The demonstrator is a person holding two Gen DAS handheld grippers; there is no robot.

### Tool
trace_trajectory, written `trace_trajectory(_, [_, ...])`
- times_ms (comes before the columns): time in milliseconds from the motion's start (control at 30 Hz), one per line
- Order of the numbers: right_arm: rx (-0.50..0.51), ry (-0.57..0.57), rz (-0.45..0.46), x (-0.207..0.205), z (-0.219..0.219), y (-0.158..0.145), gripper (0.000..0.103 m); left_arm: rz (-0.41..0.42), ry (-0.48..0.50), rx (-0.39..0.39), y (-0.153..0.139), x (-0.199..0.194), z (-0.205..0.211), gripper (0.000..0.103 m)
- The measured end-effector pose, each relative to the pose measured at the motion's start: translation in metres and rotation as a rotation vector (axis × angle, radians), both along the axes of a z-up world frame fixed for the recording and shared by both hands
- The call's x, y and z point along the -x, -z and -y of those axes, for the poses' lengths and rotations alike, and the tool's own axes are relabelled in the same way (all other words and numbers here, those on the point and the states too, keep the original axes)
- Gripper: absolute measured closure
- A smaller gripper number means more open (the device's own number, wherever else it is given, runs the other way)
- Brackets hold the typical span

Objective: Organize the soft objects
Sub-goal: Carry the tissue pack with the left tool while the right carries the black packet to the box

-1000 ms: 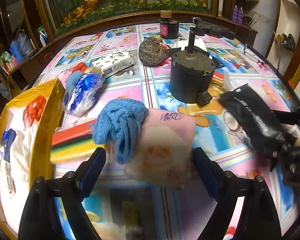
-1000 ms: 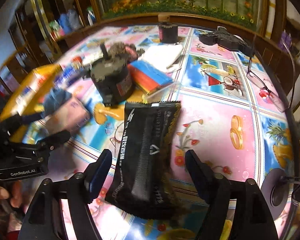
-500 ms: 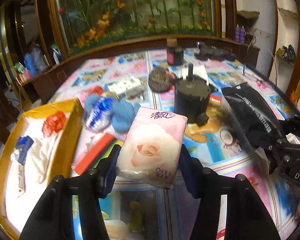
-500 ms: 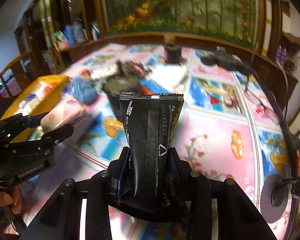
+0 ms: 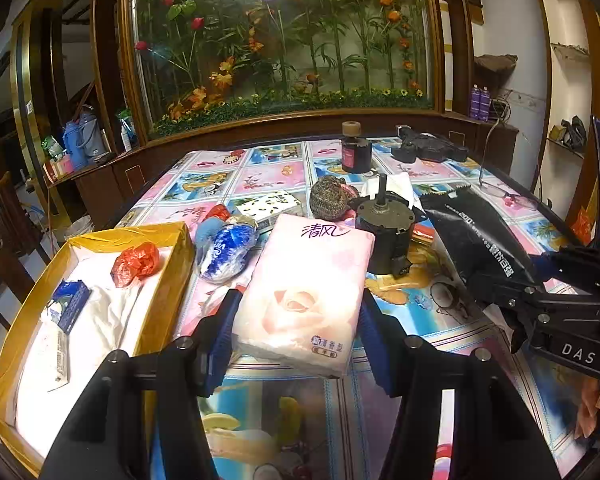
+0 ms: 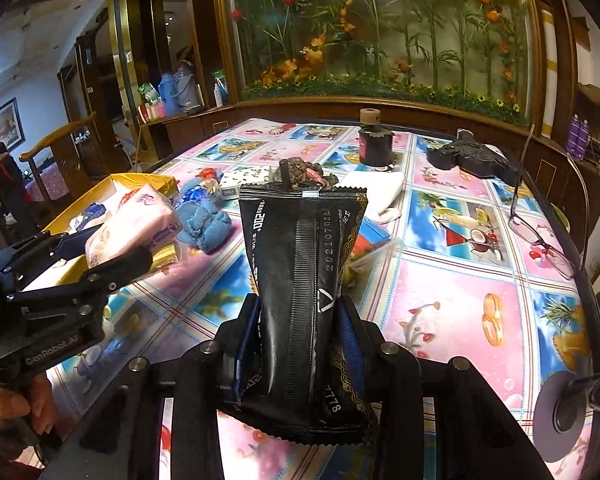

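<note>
**Tissue pack and black pouch held above a crowded table**

Nearest the left wrist camera, the left gripper (image 5: pixel 296 332) is clamped on a pink tissue pack (image 5: pixel 306 292), its blue pads pressing both long sides, the pack raised off the patterned tablecloth (image 5: pixel 452 332). Its jaws have just been closing on the pack. To its right, the right gripper (image 6: pixel 300 332) squeezes a black pouch (image 6: pixel 304 280) at its lower half, the pouch standing upright between the fingers; those jaws too have just been closing. A yellow box (image 5: pixel 168 276) lined in white sits at the table's left edge, holding a red bag (image 5: pixel 136 262) and a small blue packet (image 5: pixel 70 304). Just beyond the tissue pack lie a blue-and-white bag (image 5: pixel 228 252) and a blue cloth (image 6: pixel 204 224). A black motor (image 5: pixel 384 236) stands beside the pack, with a knitted brown pouch (image 5: pixel 330 200) behind it. Spectacles (image 6: pixel 540 240) rest near the right edge. Farthest back stand a dark jar (image 5: pixel 356 152) and a black tool (image 5: pixel 428 148), before a glass case of artificial flowers (image 5: pixel 284 40).
</note>
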State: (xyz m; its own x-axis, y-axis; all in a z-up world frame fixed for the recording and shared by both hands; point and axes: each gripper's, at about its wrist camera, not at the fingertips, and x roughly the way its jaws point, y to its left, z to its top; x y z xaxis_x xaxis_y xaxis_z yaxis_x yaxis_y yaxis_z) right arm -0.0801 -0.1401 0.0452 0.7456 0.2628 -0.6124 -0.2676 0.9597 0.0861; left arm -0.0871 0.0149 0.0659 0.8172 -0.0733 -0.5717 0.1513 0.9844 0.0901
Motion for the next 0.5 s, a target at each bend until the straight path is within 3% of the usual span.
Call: trace_trajectory(500, [-0.094, -0.070, -0.040, 0.005, -0.051, -0.003, 0.061, 0.040, -0.064, 0.078, -0.023, 0.015, -0.056, 0.047])
